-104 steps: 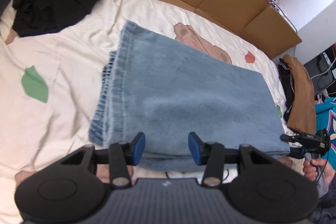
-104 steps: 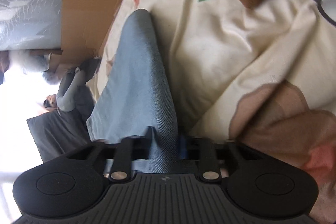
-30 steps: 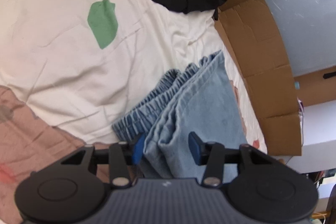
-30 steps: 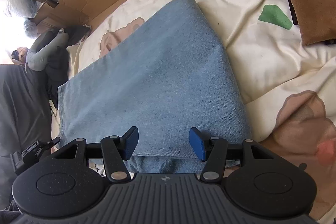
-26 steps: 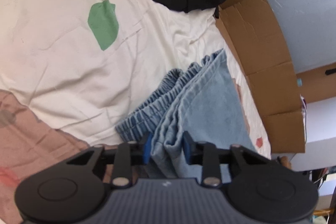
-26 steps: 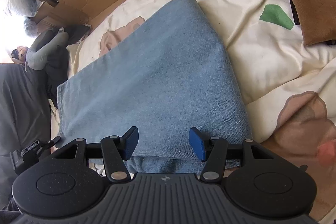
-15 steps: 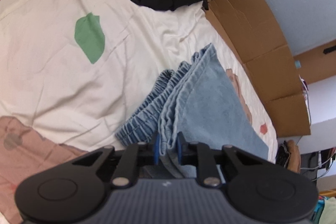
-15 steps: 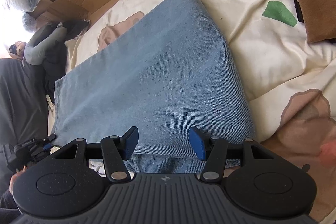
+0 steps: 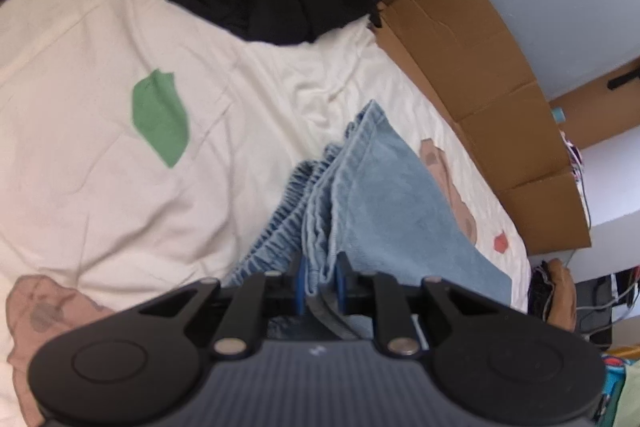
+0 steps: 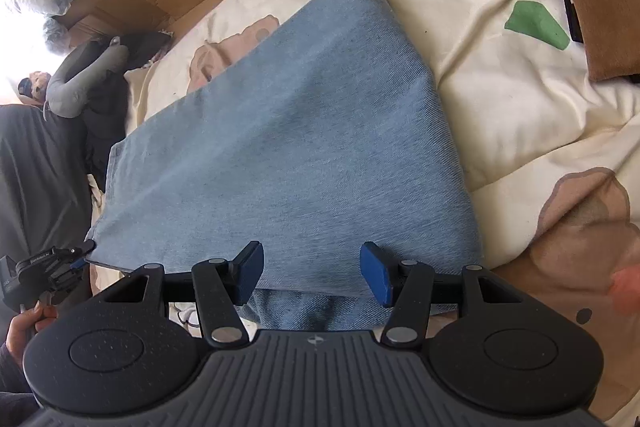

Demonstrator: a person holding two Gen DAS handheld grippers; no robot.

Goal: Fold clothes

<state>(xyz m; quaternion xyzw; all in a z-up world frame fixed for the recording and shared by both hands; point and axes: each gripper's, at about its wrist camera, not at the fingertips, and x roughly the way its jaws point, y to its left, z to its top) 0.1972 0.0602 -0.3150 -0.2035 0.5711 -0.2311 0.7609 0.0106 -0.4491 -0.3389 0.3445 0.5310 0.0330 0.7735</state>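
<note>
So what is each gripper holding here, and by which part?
Left gripper: folded jeans, pinched at the stacked layer edges. Right gripper: open, holding nothing.

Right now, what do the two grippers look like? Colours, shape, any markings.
Both match. The left gripper and right gripper have black linkage arms with silver pivot pins, blue pads on the fingers, two round black discs at the base and a ribbed grey housing bearing a small white logo. No cables show. A hand grips the left one's handle.
</note>
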